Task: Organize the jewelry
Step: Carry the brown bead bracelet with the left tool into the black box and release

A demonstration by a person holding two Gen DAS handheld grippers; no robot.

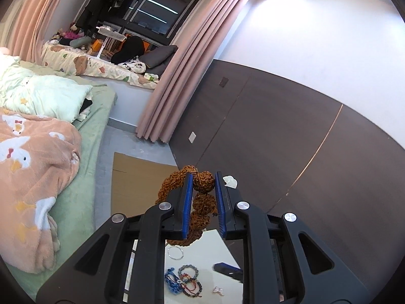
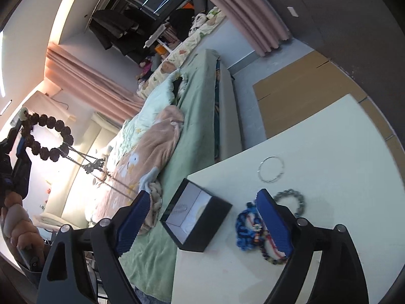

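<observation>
My left gripper (image 1: 202,181) is shut on a brown bumpy-bead bracelet (image 1: 201,202) and holds it high above the white table (image 1: 215,243). The same bracelet (image 2: 49,136) shows at the far left of the right wrist view, hanging in the air with a chain below it. My right gripper (image 2: 202,202) is open and empty above the table's (image 2: 329,152) left edge. Below it sits an open black jewelry box (image 2: 196,219). Beside it lie a blue woven bracelet (image 2: 244,230), a dark beaded bracelet (image 2: 291,200) and a thin silver bangle (image 2: 270,168).
Several bracelets (image 1: 184,281), a silver bangle (image 1: 176,252) and a small white bow (image 1: 218,290) lie on the table. A bed (image 2: 162,152) with green sheet and peach blanket stands beside it. Cardboard (image 2: 298,93) lies on the floor by the dark wall panel (image 1: 278,136).
</observation>
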